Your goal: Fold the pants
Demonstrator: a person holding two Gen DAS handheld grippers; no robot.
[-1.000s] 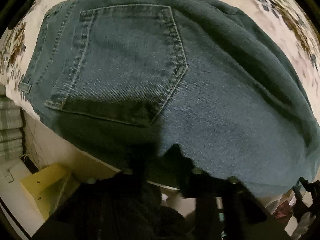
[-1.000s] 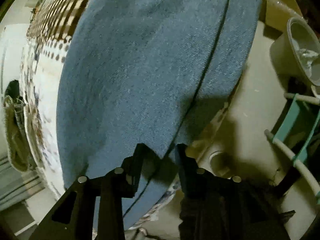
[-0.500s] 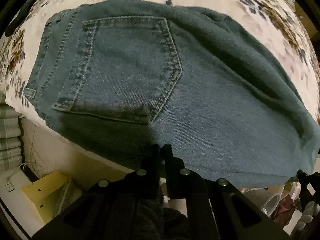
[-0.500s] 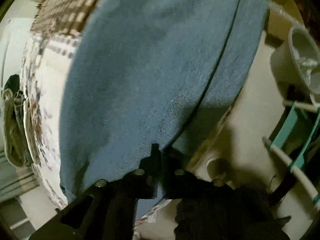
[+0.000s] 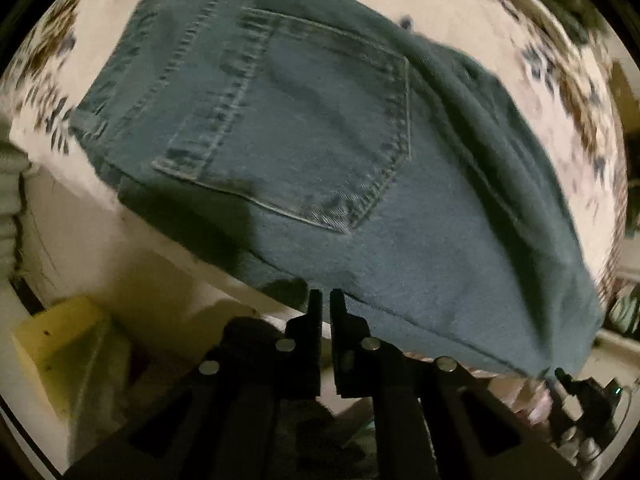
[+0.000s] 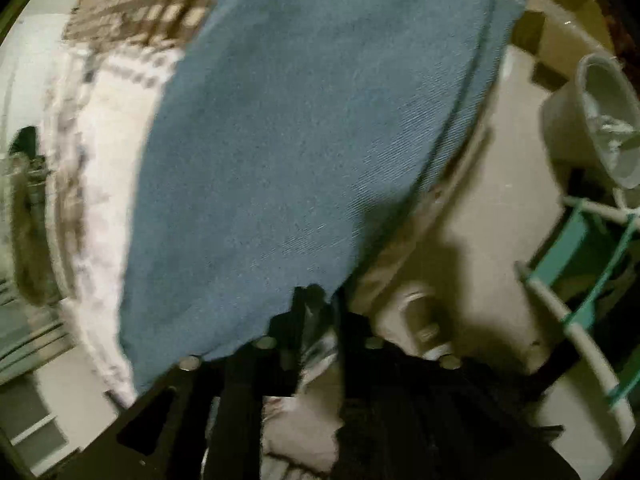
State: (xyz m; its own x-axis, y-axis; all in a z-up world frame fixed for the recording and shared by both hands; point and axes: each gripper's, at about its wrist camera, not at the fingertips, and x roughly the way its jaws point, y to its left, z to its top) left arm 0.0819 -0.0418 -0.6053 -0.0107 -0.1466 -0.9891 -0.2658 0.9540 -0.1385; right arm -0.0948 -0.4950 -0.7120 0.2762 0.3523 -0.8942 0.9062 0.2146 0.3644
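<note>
Two layers of blue denim pants [image 5: 360, 140] are lying over the floral bed [image 5: 460, 12], long axis running from my left gripper [image 5: 325, 300] toward my right gripper [image 6: 316, 300] — both are clenching the near hem edge — back pocket [image 5: 304, 120] facing up.

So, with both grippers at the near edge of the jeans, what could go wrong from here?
1. The left gripper is nearly shut at the hem, and cloth between its fingers cannot be confirmed, so the jeans may slip when lifted.
2. The jeans overhang the bed edge; a pull toward the floor could drag them off.
3. The right gripper holds only a corner, so the fold may skew.
</note>
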